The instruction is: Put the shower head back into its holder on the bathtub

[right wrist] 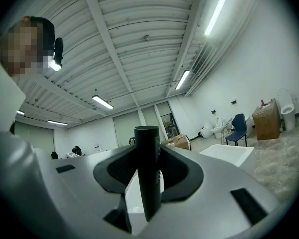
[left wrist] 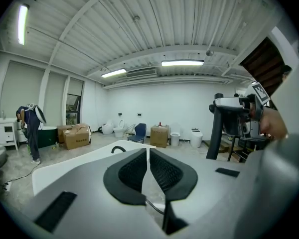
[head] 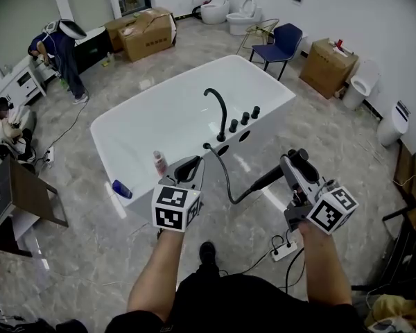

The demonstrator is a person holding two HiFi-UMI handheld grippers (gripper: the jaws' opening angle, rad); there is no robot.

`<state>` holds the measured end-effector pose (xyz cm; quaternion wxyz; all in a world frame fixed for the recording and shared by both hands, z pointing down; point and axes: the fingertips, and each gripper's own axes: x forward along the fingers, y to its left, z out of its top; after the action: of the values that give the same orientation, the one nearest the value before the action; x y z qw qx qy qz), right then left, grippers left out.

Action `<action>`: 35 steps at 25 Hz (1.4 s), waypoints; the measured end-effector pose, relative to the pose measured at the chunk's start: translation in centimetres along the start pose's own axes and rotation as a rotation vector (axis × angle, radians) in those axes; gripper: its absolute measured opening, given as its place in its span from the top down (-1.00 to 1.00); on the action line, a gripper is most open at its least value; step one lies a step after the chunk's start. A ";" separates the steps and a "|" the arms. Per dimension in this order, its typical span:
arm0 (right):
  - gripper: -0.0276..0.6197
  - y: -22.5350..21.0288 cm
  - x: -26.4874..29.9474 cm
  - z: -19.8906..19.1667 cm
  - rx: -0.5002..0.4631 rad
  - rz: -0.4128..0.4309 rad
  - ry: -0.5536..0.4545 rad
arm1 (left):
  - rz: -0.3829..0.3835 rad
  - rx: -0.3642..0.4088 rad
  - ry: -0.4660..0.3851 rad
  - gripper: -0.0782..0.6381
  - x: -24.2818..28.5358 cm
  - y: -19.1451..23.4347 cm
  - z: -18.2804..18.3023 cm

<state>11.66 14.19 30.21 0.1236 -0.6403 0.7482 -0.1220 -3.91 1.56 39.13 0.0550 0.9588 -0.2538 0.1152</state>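
Note:
The white bathtub [head: 132, 127] stands in the middle of the floor, with a black curved faucet [head: 218, 109] and knobs [head: 244, 118] on its near rim. My right gripper [head: 291, 166] is shut on the black shower head handle [head: 267, 179], off the tub's near right side. Its black hose [head: 229, 182] loops back to the rim by the faucet. In the right gripper view the handle [right wrist: 147, 168] stands upright between the pads [right wrist: 177, 171]. My left gripper [head: 189, 168] is shut and holds nothing, just in front of the tub's rim; its jaws [left wrist: 147, 153] point across the tub [left wrist: 84, 161].
A pink bottle [head: 159, 162] and a blue object [head: 122, 189] sit on the tub's near left rim. A white power strip [head: 284, 250] with cables lies on the floor by my feet. Cardboard boxes [head: 149, 33], a blue chair [head: 281, 44], toilets [head: 241, 16] and people [head: 59, 50] line the room's edges.

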 end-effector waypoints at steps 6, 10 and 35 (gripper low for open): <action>0.46 -1.2 3.8 -0.6 0.007 -0.040 0.034 | -0.021 -0.017 0.020 0.69 2.2 3.0 -0.7; 0.45 -1.4 5.1 -0.7 -0.010 -0.055 0.054 | -0.040 -0.042 0.022 0.69 3.2 4.2 -0.9; 0.46 -7.1 15.6 1.8 0.026 0.049 0.021 | -0.052 -0.046 0.099 0.69 10.0 6.9 -2.1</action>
<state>16.55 -2.35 30.54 0.1267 -0.6189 0.7633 -0.1352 0.69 -8.76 43.92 0.0926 0.9567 -0.2281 0.1552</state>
